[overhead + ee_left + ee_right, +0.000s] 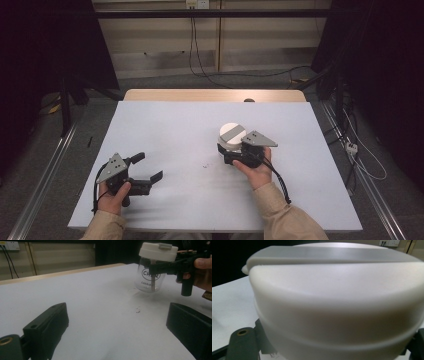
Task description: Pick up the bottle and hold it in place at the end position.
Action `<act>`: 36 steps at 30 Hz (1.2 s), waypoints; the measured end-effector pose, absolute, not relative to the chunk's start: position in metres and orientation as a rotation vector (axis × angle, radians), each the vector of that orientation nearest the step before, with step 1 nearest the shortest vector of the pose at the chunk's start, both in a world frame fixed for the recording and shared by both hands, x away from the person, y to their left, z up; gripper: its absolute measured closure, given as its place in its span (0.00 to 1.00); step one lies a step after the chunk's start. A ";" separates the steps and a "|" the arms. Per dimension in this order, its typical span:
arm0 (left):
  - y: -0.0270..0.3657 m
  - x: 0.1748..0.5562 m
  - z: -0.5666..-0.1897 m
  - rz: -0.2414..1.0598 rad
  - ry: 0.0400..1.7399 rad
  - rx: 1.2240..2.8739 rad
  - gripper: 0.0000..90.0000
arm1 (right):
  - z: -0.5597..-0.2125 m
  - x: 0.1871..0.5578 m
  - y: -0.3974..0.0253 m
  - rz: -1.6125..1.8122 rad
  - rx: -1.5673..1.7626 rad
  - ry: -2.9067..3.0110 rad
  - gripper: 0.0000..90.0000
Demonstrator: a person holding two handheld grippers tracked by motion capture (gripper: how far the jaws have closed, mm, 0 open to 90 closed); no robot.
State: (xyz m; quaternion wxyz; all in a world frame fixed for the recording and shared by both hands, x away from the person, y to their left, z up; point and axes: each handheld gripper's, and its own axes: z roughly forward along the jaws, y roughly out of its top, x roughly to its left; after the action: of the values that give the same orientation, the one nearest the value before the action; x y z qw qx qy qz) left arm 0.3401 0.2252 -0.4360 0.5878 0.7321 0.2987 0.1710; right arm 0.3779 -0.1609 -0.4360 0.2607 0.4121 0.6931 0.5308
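L claw [150, 167] sat nearest, well left of jar, jaws spread wide, nothing between, low over worktop [175, 135]. R claw [227, 150] clamped round clear jar [150, 281] just under its white lid [158, 251], jar lifted just off worktop. Small crumbs [138, 310] lay between claws.

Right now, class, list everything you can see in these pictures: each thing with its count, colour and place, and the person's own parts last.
jar: one, clear with dark lettering, held just above the table, right of centre
lid: one, white with a grey strip, on the jar
table: one, white top with a wooden far edge
specks: a few, dark, on the table near the middle
right gripper: one, black, jaws around the jar
left gripper: one, black, jaws apart, near left
hands: two, beige sleeves, near edge
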 end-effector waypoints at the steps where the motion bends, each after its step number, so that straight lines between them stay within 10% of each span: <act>1: 0.225 0.340 -0.436 0.399 0.699 1.705 0.04 | -0.436 0.379 -0.160 1.440 1.115 1.877 0.21; 36: 0.226 0.340 -0.436 0.399 0.702 1.694 0.04 | -0.437 0.398 -0.142 1.424 1.097 1.906 0.21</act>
State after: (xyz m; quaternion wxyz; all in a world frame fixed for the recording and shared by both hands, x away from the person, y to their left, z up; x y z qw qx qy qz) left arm 0.3396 0.2260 -0.4361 0.5911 0.7282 0.3015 0.1714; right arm 0.3979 -0.1423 -0.4367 0.2579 0.4044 0.7029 0.5251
